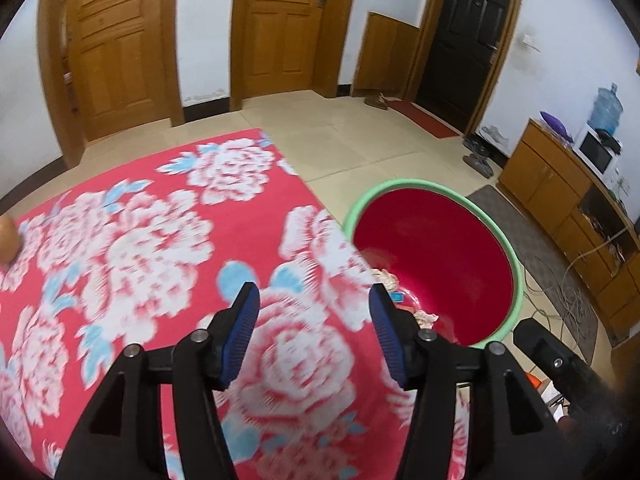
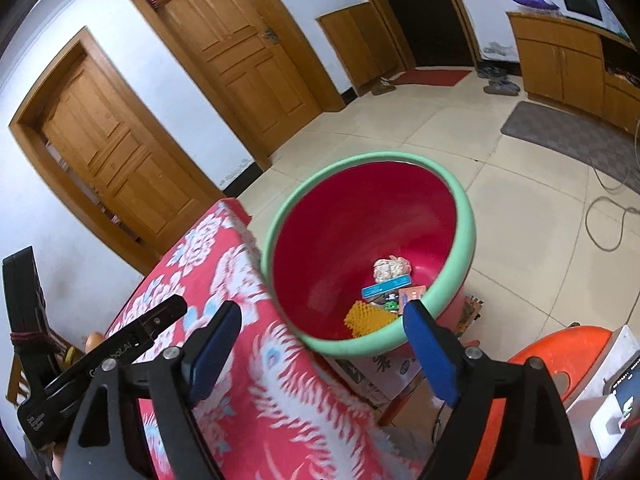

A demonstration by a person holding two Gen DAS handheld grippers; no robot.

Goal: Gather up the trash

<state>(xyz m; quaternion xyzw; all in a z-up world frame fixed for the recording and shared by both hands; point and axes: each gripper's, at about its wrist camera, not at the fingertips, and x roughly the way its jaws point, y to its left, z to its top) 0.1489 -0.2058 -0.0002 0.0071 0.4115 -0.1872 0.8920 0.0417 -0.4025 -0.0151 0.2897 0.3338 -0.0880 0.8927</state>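
Note:
A red bin with a green rim (image 1: 400, 186) stands just beyond the right edge of a table under a red floral cloth (image 1: 140, 240). In the right wrist view the bin (image 2: 360, 160) holds crumpled paper (image 2: 390, 268), a blue packet (image 2: 386, 286), an orange box (image 2: 414, 292) and a yellow foam net (image 2: 366, 316). My left gripper (image 1: 314, 294) is open over the cloth, left of the bin, with nothing between its fingers. My right gripper (image 2: 323, 310) is open wide over the bin's near rim, also empty. A round orange-brown object (image 1: 6, 244) lies at the cloth's far left.
The bin rests on a cardboard box (image 2: 380, 372). An orange stool (image 2: 560, 348) and a white device (image 2: 612, 396) are at the right. Cables (image 1: 572, 300) and a grey mat (image 1: 520, 232) lie on the tiled floor beside a wooden cabinet (image 1: 552, 184). Wooden doors (image 1: 280, 28) line the far wall.

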